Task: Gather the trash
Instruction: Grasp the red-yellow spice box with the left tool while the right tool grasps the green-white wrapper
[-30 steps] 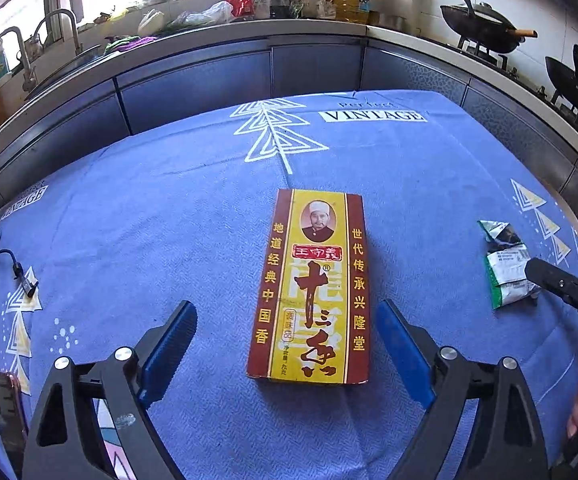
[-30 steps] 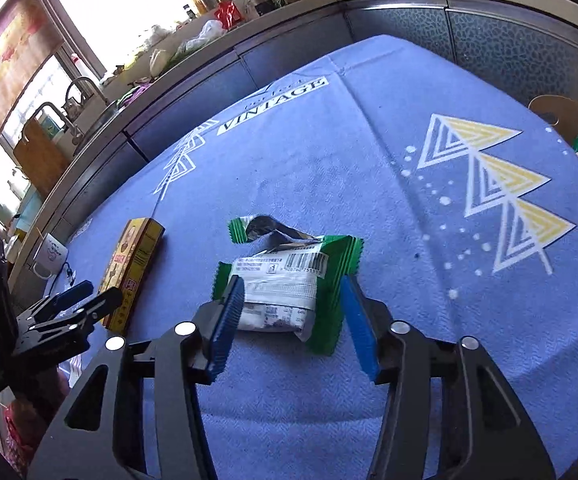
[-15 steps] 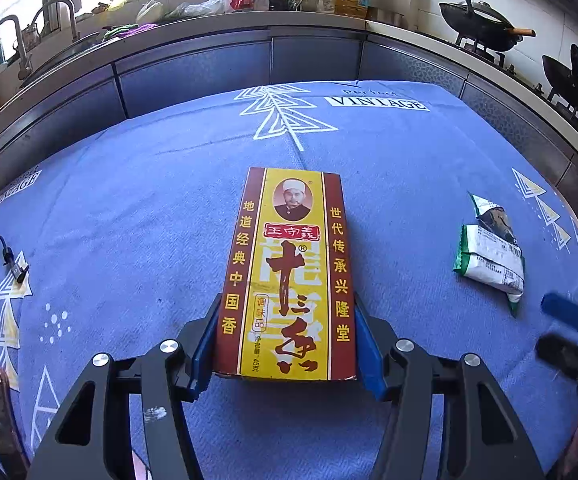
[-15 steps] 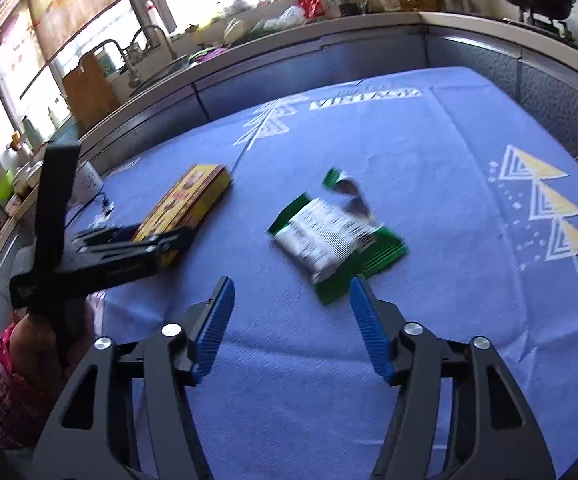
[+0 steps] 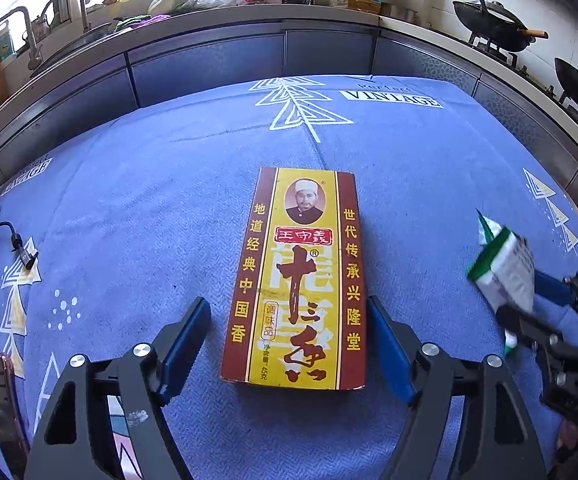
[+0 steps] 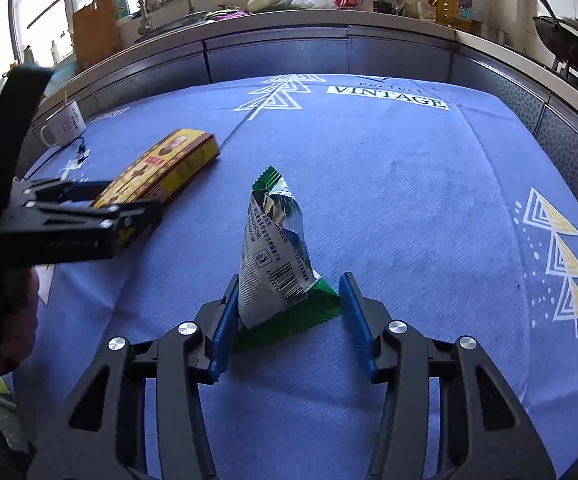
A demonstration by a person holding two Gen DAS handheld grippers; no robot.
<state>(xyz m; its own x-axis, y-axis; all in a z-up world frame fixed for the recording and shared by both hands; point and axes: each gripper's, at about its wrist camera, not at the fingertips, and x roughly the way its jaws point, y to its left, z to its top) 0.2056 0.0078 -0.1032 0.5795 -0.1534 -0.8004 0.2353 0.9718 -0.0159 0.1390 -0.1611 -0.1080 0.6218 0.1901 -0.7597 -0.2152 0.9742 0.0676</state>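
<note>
Jaws of left gripper [image 5: 289,344] spread wide around the seasoning box [image 5: 301,280] without gripping it, right gripper [image 6: 289,316] jaws parted around upright green snack wrapper [image 6: 275,264], blue-clothed surface [image 6: 409,200], mug [image 6: 65,124] at 10 o'clock.

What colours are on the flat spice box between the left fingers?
The spice box has a yellow centre panel with dark red side bands, clearest in the left wrist view.
</note>
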